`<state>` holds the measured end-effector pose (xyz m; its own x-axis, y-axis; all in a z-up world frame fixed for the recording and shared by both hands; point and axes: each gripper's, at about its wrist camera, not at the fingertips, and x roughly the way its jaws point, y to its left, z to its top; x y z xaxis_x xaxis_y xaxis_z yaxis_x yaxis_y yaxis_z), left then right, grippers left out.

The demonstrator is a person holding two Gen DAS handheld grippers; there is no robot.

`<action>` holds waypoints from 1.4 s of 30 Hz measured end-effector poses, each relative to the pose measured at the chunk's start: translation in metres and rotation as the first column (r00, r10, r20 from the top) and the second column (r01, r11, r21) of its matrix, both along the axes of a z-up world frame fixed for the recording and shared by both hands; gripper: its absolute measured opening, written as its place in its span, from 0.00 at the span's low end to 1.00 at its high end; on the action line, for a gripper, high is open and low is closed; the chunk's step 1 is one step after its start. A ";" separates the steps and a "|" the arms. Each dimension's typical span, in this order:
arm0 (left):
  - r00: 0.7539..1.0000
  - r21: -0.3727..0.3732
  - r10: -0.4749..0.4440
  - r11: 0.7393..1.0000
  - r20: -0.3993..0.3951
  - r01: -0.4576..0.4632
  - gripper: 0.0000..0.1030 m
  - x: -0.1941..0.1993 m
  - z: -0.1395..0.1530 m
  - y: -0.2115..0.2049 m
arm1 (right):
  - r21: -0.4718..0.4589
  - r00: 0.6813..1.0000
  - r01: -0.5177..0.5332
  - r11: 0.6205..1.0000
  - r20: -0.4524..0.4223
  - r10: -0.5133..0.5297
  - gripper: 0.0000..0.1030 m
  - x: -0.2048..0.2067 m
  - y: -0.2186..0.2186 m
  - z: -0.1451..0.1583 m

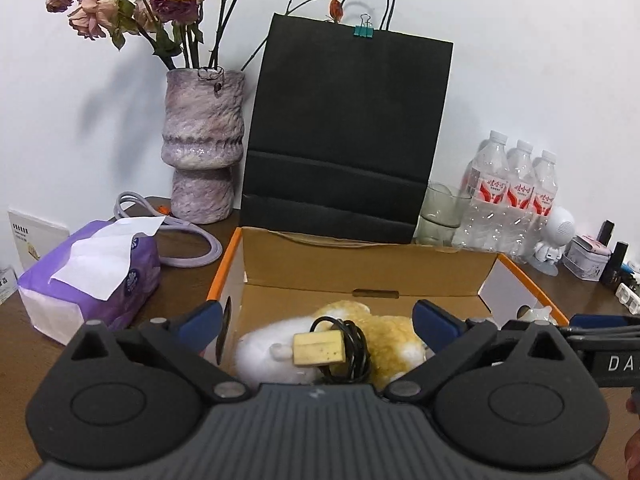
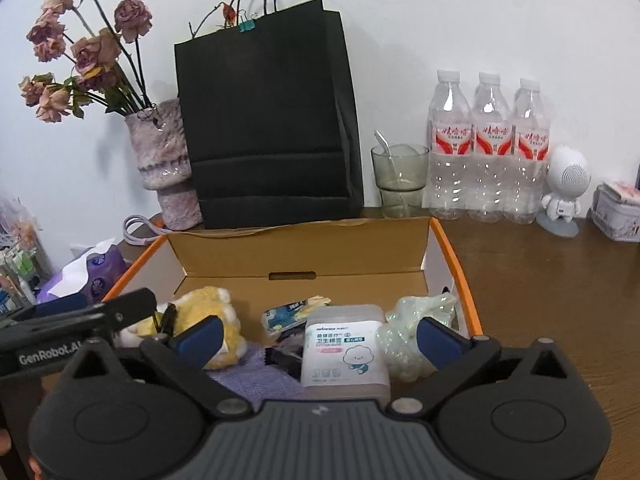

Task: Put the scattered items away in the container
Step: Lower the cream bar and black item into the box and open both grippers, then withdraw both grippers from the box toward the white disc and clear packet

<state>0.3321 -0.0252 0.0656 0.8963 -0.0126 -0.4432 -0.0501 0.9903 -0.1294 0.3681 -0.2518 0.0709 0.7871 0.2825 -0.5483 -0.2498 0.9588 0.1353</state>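
Two grippers of ours, left (image 1: pixel 318 322) and right (image 2: pixel 320 334), hover with fingers apart over the orange-edged cardboard box (image 2: pixel 456 264) holding the items, on a dark wooden table (image 2: pixel 540 272) against a white wall (image 2: pixel 480 20).

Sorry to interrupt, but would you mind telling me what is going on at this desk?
A person holds two grippers over an open orange-edged cardboard box, tidying items into it. The left gripper and right gripper are both open and empty. Inside lie a yellow-and-white plush toy, a yellowed charger with black cable and a white cotton-swab box.
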 end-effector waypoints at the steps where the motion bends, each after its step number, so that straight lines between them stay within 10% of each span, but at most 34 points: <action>1: 1.000 0.001 -0.002 1.000 0.002 0.002 1.00 0.000 0.000 0.000 | -0.002 1.000 -0.001 1.000 0.001 0.001 1.00 0.000 0.000 0.001; 25: 0.998 0.004 -0.004 1.000 0.063 0.004 1.00 -0.064 0.013 0.004 | -0.047 0.997 -0.036 0.998 0.072 0.039 1.00 -0.051 -0.010 0.019; 42: 0.991 0.025 -0.113 0.993 -0.070 0.115 1.00 -0.105 -0.048 -0.004 | -0.209 0.992 -0.121 0.970 -0.064 0.110 0.98 -0.090 -0.011 -0.059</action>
